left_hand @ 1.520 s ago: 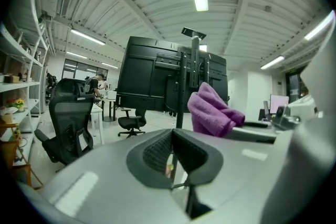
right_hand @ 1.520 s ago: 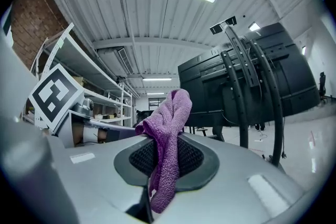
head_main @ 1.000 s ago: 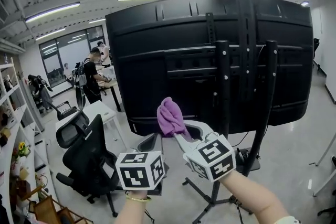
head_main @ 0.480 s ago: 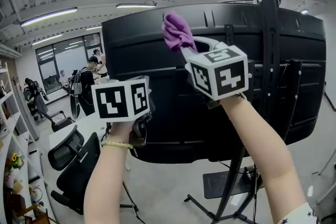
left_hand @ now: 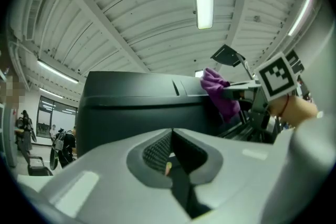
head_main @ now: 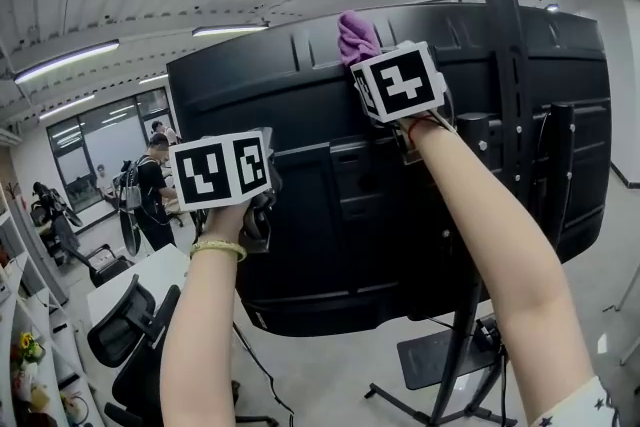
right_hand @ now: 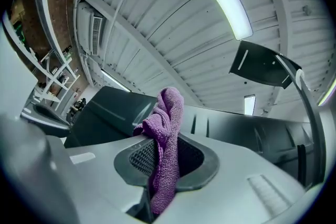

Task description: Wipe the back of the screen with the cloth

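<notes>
Holds the purple cloth (head_main: 356, 34) clamped in the right gripper (head_main: 364, 63), up at the top edge of the back of the screen (head_main: 300, 245). Seems soft, light, floppy: wants a deep pinch on a thick bunch, or slips. Holds the left gripper (left_hand: 170, 161) near the screen's left side, jaws together, nothing between

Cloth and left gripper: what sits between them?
Only the bare black back of the screen lies between the cloth and the left gripper, as the head view shows.
</notes>
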A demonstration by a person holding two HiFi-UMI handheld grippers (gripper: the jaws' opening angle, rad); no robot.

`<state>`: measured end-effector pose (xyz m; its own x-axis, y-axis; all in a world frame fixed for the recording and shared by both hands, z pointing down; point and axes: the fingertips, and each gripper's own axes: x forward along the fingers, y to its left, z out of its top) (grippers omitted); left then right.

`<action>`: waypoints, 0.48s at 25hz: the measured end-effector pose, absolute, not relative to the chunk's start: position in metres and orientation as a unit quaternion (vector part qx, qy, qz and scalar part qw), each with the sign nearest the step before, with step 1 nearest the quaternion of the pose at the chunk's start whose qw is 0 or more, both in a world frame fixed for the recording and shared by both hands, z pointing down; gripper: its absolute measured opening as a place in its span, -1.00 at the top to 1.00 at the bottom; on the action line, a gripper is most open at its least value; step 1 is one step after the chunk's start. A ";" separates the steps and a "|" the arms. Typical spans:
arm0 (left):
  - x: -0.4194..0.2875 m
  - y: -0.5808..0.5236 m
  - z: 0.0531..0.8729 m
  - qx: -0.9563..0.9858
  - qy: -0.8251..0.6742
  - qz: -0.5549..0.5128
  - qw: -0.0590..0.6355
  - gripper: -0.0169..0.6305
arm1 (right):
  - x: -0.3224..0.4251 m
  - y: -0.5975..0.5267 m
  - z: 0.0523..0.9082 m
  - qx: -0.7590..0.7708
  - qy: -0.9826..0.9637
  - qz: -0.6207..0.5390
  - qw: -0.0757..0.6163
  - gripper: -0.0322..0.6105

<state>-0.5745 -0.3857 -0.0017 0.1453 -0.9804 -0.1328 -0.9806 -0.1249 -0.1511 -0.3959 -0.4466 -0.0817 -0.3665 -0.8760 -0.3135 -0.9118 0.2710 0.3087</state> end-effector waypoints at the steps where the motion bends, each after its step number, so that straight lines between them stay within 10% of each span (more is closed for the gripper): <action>1: -0.580 -0.387 0.000 -0.746 0.657 -0.005 0.106 0.92 | -0.403 -0.444 -0.085 -0.554 0.801 0.224 0.043 0.72; 12: -0.692 -0.347 0.025 -0.681 0.726 0.011 0.090 0.92 | -0.603 -0.381 -0.078 -0.413 0.876 0.247 0.026 0.72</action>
<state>-0.6918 -0.3468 0.0249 -0.0550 -0.9879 -0.1450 -0.9917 0.0709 -0.1072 -0.6034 -0.3812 -0.0783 -0.6567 -0.7118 -0.2490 -0.7372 0.5364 0.4108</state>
